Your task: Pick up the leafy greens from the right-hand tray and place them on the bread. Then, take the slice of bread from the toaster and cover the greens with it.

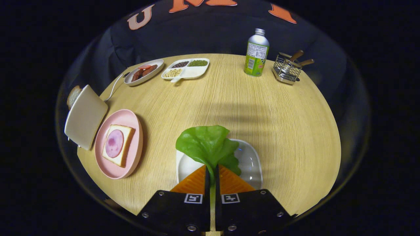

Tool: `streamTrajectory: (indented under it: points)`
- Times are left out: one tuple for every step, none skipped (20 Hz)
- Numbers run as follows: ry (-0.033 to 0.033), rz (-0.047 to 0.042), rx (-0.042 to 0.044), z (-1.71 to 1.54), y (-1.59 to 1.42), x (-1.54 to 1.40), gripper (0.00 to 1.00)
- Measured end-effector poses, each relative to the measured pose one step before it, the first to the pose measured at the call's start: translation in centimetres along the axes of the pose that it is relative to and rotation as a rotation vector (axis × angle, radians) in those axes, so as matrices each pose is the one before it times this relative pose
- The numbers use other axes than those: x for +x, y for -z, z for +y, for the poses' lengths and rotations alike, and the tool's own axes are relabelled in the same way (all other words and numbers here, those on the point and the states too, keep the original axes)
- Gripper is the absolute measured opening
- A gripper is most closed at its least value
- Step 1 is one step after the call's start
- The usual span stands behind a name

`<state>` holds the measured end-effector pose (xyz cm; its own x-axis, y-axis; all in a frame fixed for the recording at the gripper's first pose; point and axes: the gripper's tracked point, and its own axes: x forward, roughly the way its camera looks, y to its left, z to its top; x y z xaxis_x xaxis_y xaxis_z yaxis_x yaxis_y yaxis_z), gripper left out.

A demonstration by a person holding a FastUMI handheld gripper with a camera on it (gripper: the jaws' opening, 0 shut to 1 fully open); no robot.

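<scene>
The leafy greens (207, 144), a broad, glossy light-green lettuce leaf, stand pinched by the stem between the two fingers of the gripper (212, 170), whose jaws are closed tight on it, with the leaf fanning out just ahead of the fingertips over the white rounded-square tray (252, 164) near the front edge of the round light-wood table (262, 111).

At the table's left edge sits a cream-coloured toaster (86, 116) with a slice of brown-crusted bread (73, 96) poking out of its far end and a white cord (115, 87) trailing away from it toward the back. Touching or just beside the toaster is a pink round plate (134, 131) carrying a square slice of white bread (126, 144) topped with a round pink slice of ham (114, 143).

Toward the back left edge lies a white oval dish (157, 67) holding reddish-brown sausage pieces (144, 70), and just beside it a white divided tray (193, 72) with dark beans, green beans and pale yellow beans in separate compartments.

Near the back right edge stands an upright silver-and-green metal bottle (256, 54) with a screw cap, and beyond it to the right a small wire basket (287, 70) holding utensils with wooden handles (300, 59).
</scene>
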<state>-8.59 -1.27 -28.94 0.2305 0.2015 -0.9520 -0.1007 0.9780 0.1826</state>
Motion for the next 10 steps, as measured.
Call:
streamTrajectory:
  points:
    - [-0.01352, -0.014, 0.00306, 0.442, -0.314, -0.432, 0.07]
    - [-0.0108, -0.01116, -0.00503, 0.443, -0.345, -0.475, 0.07]
    - [-0.01013, -0.01346, -0.00663, 0.449, -0.38, -0.404, 0.07]
    - [-0.01119, -0.01262, -0.0078, 0.646, -0.338, -0.347, 0.07]
    - [-0.01038, -0.00806, -0.01239, 0.552, -0.194, -0.22, 0.07]
    - [-0.00324, -0.00241, -0.01463, 0.275, -0.22, -0.23, 0.07]
    - [-0.00454, -0.0047, -0.01297, 0.485, -0.243, -0.131, 0.07]
    - [-0.00797, -0.01103, -0.00678, 0.451, -0.497, -0.185, 0.07]
    - [-0.01121, -0.01257, -0.00524, 0.572, -0.553, -0.183, 0.07]
    - [-0.01061, -0.01255, -0.00575, 0.607, -0.446, -0.288, 0.06]
